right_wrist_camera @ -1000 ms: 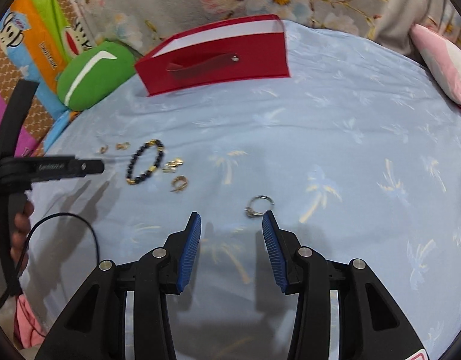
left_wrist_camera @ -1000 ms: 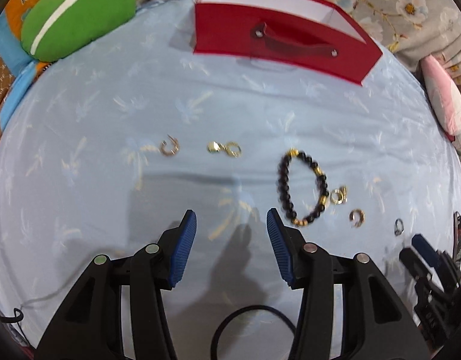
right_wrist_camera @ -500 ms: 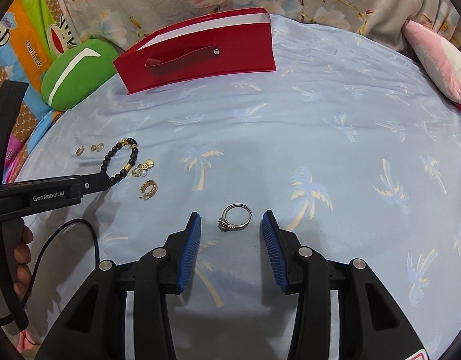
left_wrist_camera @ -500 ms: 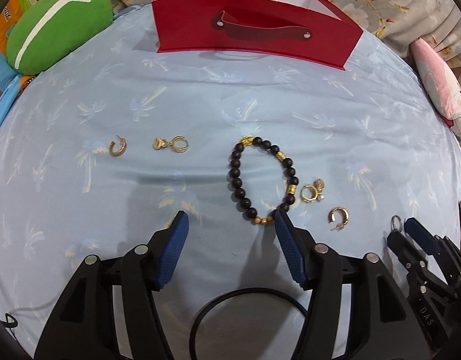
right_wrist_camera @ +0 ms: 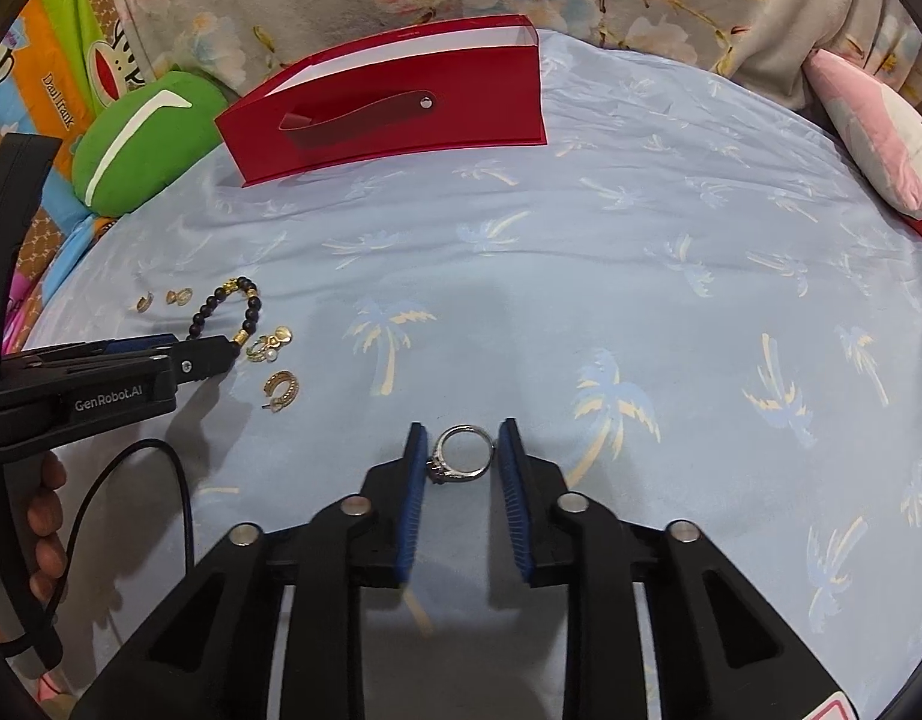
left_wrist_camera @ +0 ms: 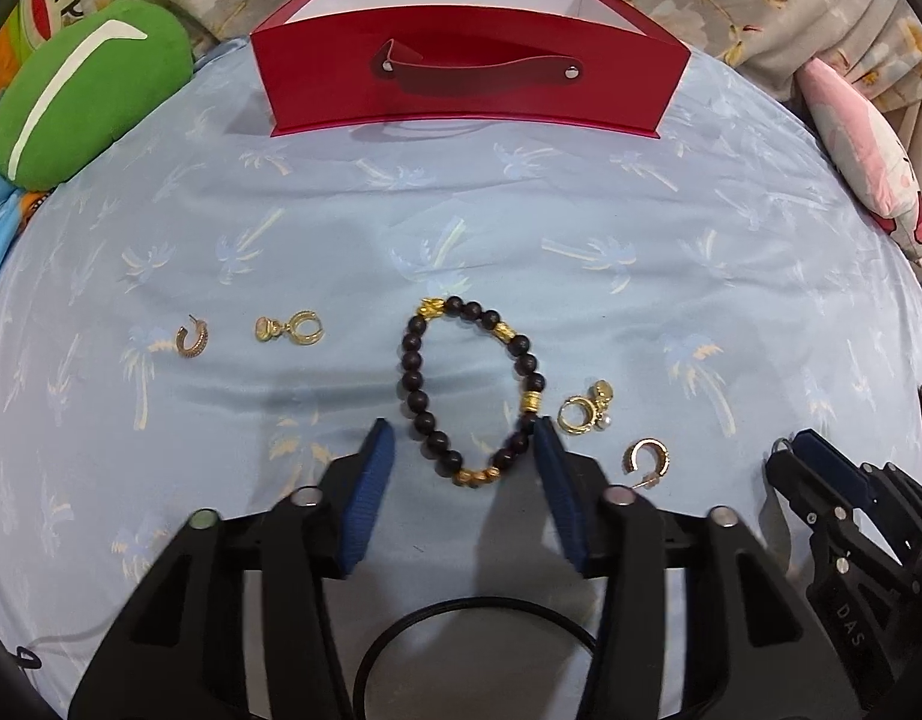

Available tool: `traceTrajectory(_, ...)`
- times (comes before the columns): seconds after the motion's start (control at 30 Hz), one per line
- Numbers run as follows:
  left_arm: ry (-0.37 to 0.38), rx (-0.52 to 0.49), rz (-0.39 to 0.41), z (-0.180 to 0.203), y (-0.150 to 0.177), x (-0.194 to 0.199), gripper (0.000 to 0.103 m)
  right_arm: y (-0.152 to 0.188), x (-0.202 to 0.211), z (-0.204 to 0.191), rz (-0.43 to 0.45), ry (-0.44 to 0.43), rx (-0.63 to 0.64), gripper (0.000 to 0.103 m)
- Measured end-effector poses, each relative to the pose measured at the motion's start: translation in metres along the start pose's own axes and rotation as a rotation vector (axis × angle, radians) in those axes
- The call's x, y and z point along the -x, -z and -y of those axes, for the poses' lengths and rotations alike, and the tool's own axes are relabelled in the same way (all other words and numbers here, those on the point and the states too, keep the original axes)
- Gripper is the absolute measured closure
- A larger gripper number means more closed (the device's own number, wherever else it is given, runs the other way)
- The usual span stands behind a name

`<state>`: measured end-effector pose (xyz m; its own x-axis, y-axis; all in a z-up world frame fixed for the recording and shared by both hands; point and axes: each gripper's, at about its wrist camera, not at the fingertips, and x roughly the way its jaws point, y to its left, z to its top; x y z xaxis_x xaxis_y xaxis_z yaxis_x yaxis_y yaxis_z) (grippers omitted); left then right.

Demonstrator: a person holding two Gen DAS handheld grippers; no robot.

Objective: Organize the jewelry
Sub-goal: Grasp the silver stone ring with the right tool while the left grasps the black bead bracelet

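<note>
A bracelet (left_wrist_camera: 470, 396) of dark and gold beads lies on the blue palm-print cloth (left_wrist_camera: 521, 228). Its near end is between the pads of my left gripper (left_wrist_camera: 461, 450), whose jaws are closing; the left pad is still apart from the beads. Several gold earrings (left_wrist_camera: 584, 414) lie on either side of it. In the right wrist view a silver ring (right_wrist_camera: 461, 453) lies flat between the blue pads of my right gripper (right_wrist_camera: 461, 450), which is closing with both pads at its sides. A red box (left_wrist_camera: 470, 90) with a strap handle stands open at the far edge.
A green cushion (left_wrist_camera: 83, 90) sits at the far left and a pink one (left_wrist_camera: 863, 168) at the far right. Floral fabric rises behind the box. A black cable (left_wrist_camera: 473, 630) loops under the left gripper. A person's hand (right_wrist_camera: 41, 516) holds the left gripper's handle.
The left gripper slid right until the bracelet's near end lay between its jaws, widening and then narrowing. The right gripper moved over the ring, and its jaws have narrowed onto it.
</note>
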<state>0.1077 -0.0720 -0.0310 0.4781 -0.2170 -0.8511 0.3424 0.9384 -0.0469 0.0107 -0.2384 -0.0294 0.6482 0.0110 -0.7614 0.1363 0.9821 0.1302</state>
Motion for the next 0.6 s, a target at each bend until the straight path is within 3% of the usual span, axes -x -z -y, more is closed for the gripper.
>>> traceTrajectory(0.23,0.055,0.019,-0.02,-0.0029,-0.001,0.0004,0.096,0.0,0.0004,0.0006,0.0,-0.006,-0.007,0.084)
traceTrajectory(0.3,0.07,0.031,-0.026,-0.0035,-0.0003,0.001,0.096,-0.0014,0.0021,-0.0001,0.004,-0.012,-0.007,0.097)
traceTrajectory(0.6,0.092,0.031,-0.011,-0.002,-0.0024,0.0094,0.096,-0.0043,0.001,-0.0005,-0.003,-0.019,-0.011,0.097)
